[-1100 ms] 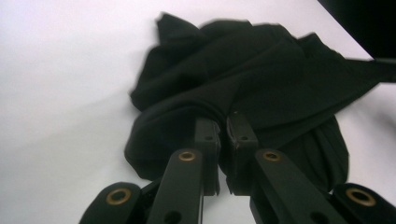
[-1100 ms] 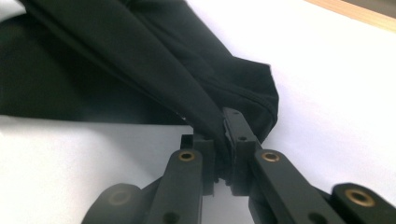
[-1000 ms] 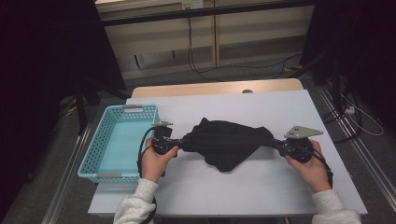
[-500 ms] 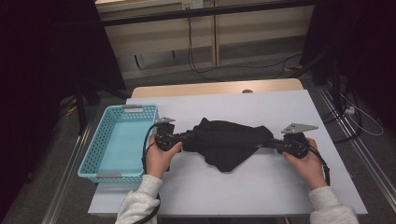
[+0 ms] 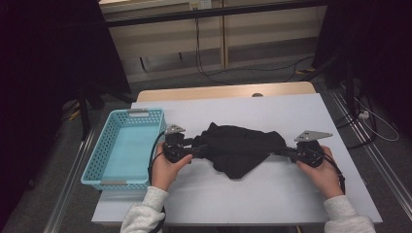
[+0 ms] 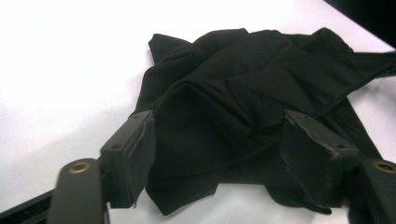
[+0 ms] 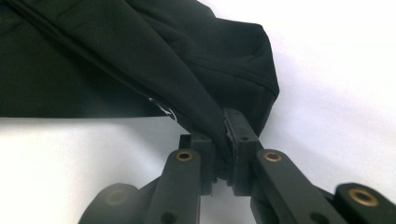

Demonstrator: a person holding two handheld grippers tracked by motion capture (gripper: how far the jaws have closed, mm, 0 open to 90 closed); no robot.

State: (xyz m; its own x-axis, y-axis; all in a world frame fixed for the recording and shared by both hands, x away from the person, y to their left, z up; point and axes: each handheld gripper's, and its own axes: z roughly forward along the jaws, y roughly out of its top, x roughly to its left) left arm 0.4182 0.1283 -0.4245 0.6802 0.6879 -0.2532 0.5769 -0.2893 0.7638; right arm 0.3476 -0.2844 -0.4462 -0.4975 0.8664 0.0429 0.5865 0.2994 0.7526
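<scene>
A crumpled black garment (image 5: 240, 148) lies in the middle of the white table (image 5: 272, 204). My left gripper (image 5: 199, 148) is at its left end, held level. Its jaws have just been opening, and in the left gripper view they stand wide apart (image 6: 219, 135). The garment's bunched edge (image 6: 243, 93) rests on the table between the jaws, free of both pads. My right gripper (image 5: 284, 151) is at the garment's right end. In the right gripper view it (image 7: 223, 135) is shut on a gathered fold of the garment (image 7: 140, 56).
A light blue plastic basket (image 5: 114, 183) stands at the table's left edge, close to my left hand. Bare white tabletop runs in front of and behind the garment. Dark curtains and floor cables lie beyond the table.
The left gripper's jaws have opened and let go of the garment's left end, which has slumped onto the table. The right gripper keeps its grip, and both hands have barely moved.
</scene>
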